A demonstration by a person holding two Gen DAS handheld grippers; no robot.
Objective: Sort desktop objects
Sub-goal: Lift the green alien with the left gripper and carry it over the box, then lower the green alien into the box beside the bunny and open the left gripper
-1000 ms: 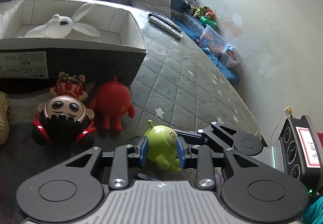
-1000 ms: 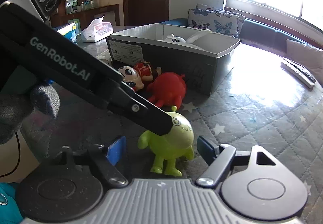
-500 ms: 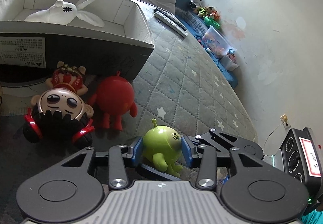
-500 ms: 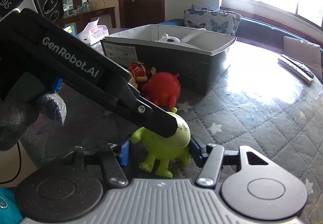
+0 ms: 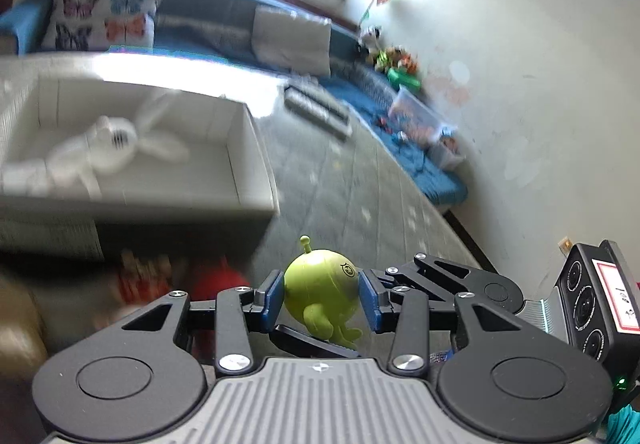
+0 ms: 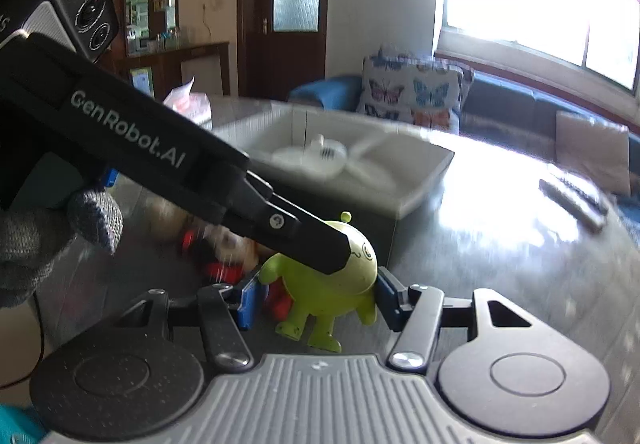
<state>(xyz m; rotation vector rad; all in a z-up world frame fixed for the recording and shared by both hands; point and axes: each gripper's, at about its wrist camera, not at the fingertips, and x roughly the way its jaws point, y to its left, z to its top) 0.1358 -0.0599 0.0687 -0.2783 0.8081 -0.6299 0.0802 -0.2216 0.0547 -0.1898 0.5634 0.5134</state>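
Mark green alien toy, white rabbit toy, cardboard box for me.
green alien toy (image 5: pixel 320 280): left wrist view, round head.
white rabbit toy (image 5: pixel 114 138): left wrist view, blurred head, inside the box.
cardboard box (image 6: pixel 424 180): right wrist view, near corner of its wall.

A small lime-green alien figure (image 5: pixel 320 284) with one antenna, a round head and stubby legs hangs upright and clear of the quilted tabletop (image 6: pixel 520 264), just in front of an open white box (image 5: pixel 248 148) holding a white rabbit toy (image 5: pixel 116 148).
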